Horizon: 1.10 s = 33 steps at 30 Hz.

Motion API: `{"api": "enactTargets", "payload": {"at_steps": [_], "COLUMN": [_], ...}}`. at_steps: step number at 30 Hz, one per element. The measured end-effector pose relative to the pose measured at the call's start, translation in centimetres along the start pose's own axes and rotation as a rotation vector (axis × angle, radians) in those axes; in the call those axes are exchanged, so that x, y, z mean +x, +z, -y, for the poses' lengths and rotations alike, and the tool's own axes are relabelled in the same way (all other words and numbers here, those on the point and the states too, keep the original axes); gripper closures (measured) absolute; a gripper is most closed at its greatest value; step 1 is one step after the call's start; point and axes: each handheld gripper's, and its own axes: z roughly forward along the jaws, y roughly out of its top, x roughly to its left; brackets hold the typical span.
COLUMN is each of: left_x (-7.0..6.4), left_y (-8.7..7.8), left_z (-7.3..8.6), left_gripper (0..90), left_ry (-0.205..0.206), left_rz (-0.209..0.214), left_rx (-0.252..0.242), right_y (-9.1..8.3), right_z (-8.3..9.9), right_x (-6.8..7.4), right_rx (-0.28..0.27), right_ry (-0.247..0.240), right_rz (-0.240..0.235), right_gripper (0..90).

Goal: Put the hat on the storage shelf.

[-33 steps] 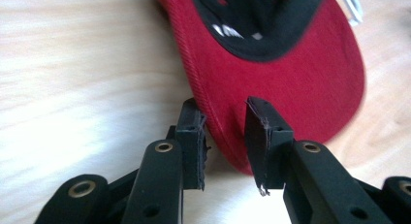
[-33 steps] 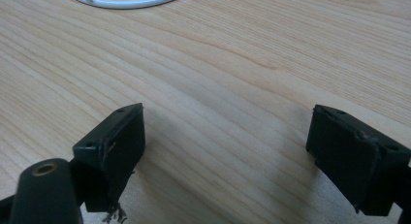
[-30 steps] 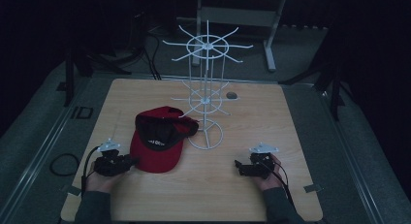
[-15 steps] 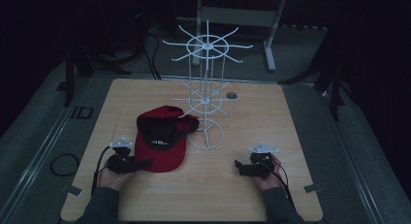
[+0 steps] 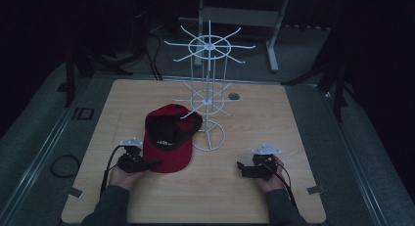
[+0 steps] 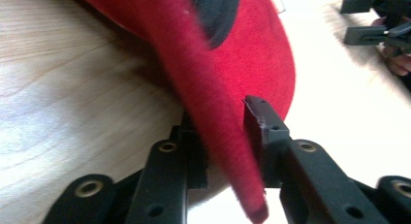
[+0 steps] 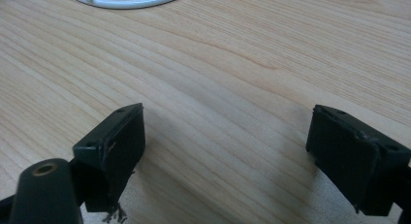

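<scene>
At the lower left of the high view, the left gripper (image 5: 152, 163) straddles the brim edge of the red fabric baseball cap (image 5: 169, 137), which lies on the light wooden worktop (image 5: 274, 123) just left of the frame's centre. In the left gripper view the jaws stand either side of the brim (image 6: 228, 136), not yet pinched onto it. To do this grasp well, I judge the brim should sit deep between the pads before squeezing, so the cap cannot slip when lifted. Beside the cap, at centre, stands the white wire display rack (image 5: 209, 96), probably the cap's destination. At lower right, the right gripper (image 5: 241, 167) rests with its jaws spread wide, holding nothing.
</scene>
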Motion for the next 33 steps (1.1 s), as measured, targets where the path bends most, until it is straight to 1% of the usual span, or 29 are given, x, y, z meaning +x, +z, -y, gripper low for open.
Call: {"api": "enactTargets", "payload": {"at_steps": [4,5,10,12,13,15,16,17,18,19,20,21,27,28,33], "left_x": [-0.6,-0.8,-1.1,-1.3,-1.3,-1.2,-1.1,-1.0,-1.0,-1.1,-1.2,-1.2,-0.9,-0.8,-0.6], "left_y": [0.0,-0.1,-0.3,-0.6,-0.6,-0.8,-1.0,-1.4,-1.4,-1.6,-1.8,-2.0,-2.5,-2.7,-2.9], "left_z": [0.1,0.2,0.4,0.4,0.4,0.4,0.5,0.4,0.4,0.4,0.4,0.3,0.4,0.4,0.4], "left_gripper": [73.9,74.1,75.3,77.0,77.9,79.0,80.4,83.6,84.7,85.4,85.5,85.5,85.6,85.6,85.6], "left_ry": [0.003,0.009,0.013,0.0,0.0,-0.015,-0.027,-0.033,-0.033,-0.034,-0.02,-0.013,-0.032,-0.034,-0.041], "left_rz": [-0.002,0.001,-0.007,0.001,0.001,0.011,0.018,0.014,0.014,0.009,-0.012,-0.025,-0.06,-0.071,-0.083], "left_rx": [0.007,0.016,0.022,0.015,0.015,0.006,-0.006,-0.031,-0.031,-0.042,-0.051,-0.052,-0.085,-0.09,-0.099], "right_y": [0.0,0.0,0.0,0.0,0.0,0.0,0.0,0.0,0.0,0.0,0.0,0.0,0.0,0.0,0.0], "right_z": [0.0,0.0,0.0,0.0,0.0,0.0,0.0,0.0,0.0,0.0,0.0,0.0,0.0,0.0,0.0], "right_x": [0.0,0.0,0.0,0.0,0.0,0.0,0.0,0.0,0.0,0.0,0.0,0.0,0.0,0.0,0.0], "right_rx": [0.0,0.0,0.0,0.0,0.0,0.0,0.0,0.0,0.0,-0.001,-0.001,-0.001,0.0,0.0,0.0], "right_ry": [0.0,0.0,0.0,0.0,0.0,0.0,0.0,-0.001,-0.001,-0.002,-0.002,-0.002,0.0,0.0,0.0], "right_rz": [0.0,0.0,0.0,0.0,0.0,0.0,0.0,0.0,0.0,0.0,0.0,0.0,0.0,0.0,0.0], "right_gripper": [13.7,13.7,13.7,13.7,13.7,13.7,13.7,13.7,13.7,13.7,13.7,13.7,13.7,13.7,13.7]}}
